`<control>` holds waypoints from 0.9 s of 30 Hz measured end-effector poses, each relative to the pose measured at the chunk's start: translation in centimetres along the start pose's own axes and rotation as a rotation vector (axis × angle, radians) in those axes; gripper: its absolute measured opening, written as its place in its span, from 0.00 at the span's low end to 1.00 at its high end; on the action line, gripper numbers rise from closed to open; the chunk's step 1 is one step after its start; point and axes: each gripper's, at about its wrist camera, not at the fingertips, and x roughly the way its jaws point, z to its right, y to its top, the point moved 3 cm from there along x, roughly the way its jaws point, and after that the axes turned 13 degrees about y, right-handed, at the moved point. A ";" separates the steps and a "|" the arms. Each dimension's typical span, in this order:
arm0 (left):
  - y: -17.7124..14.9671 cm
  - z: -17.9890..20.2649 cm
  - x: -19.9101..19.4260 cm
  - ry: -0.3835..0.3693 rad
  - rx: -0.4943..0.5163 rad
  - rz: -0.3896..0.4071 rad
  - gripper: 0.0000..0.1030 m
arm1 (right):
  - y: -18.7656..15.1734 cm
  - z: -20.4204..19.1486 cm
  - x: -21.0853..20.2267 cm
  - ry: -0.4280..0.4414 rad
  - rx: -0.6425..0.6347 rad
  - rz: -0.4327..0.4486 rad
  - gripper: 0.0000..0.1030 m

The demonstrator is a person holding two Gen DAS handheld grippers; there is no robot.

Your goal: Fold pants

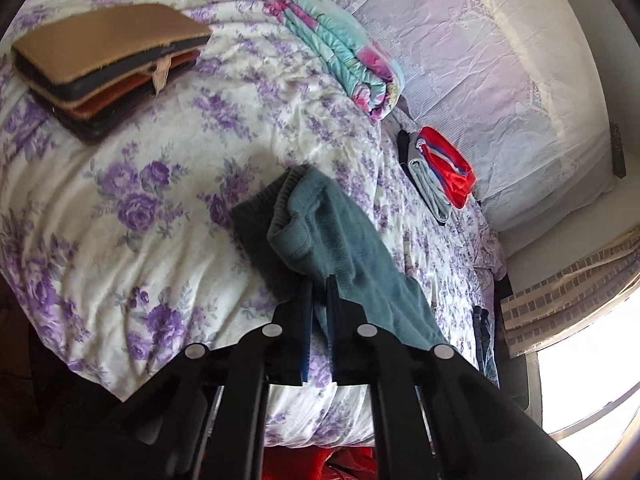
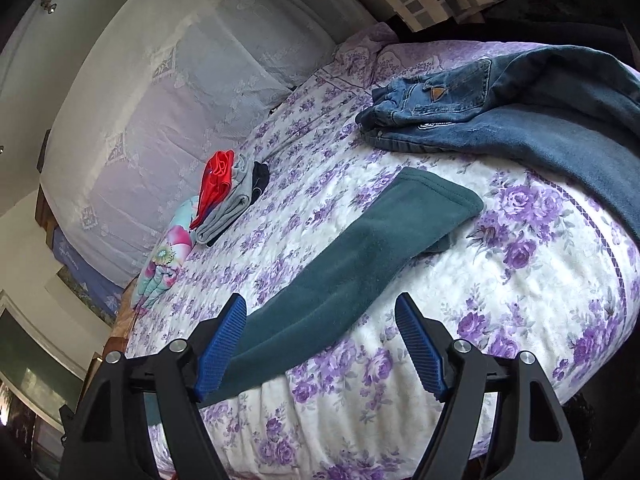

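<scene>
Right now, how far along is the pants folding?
Done: a small stack of folded clothes lies near the pillows. In hand: the left gripper is shut on the teal pants; the right gripper is open over their other end. Left: the teal fold itself and the jeans, still loose.

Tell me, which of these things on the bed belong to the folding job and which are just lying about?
In the job:
- teal fleece pants
- left claw, shut on the pants
- right claw, open

Just lying about:
- jeans
- folded red and grey clothes
- rolled flowery quilt
- brown mats
- floral bedspread
</scene>
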 end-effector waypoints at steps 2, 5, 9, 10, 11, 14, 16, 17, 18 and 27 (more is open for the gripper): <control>0.3 0.5 -0.2 -0.011 0.011 0.008 0.05 | -0.1 0.1 0.1 -0.001 0.003 -0.005 0.75; 0.7 1.1 0.5 0.003 0.026 0.009 0.05 | -0.3 0.2 0.3 0.007 0.016 -0.015 0.75; 0.3 0.7 2.4 0.044 0.007 -0.041 0.10 | -0.3 0.1 0.4 0.007 0.019 -0.019 0.75; 0.1 0.4 2.5 0.054 -0.003 -0.045 0.14 | -0.3 0.0 0.4 0.008 0.016 -0.017 0.76; -0.1 0.1 2.7 0.055 -0.014 -0.052 0.14 | -0.3 0.0 0.3 0.007 0.013 -0.014 0.76; -0.2 -0.9 3.0 0.037 -0.045 -0.067 0.14 | -0.3 -0.1 0.4 0.011 0.015 -0.014 0.76; -0.1 -1.1 3.0 0.027 -0.052 -0.070 0.14 | -0.4 -0.1 0.5 0.010 0.012 -0.018 0.76; 0.0 -1.2 2.9 0.026 -0.059 -0.063 0.14 | -0.5 -0.2 0.6 0.010 0.010 -0.022 0.76; 0.0 -1.2 2.8 0.024 -0.064 -0.056 0.14 | -0.5 -0.2 0.7 0.010 0.009 -0.025 0.76; 0.5 0.2 1.7 -0.008 -0.024 -0.010 0.01 | -0.7 0.1 0.8 0.022 0.034 -0.042 0.76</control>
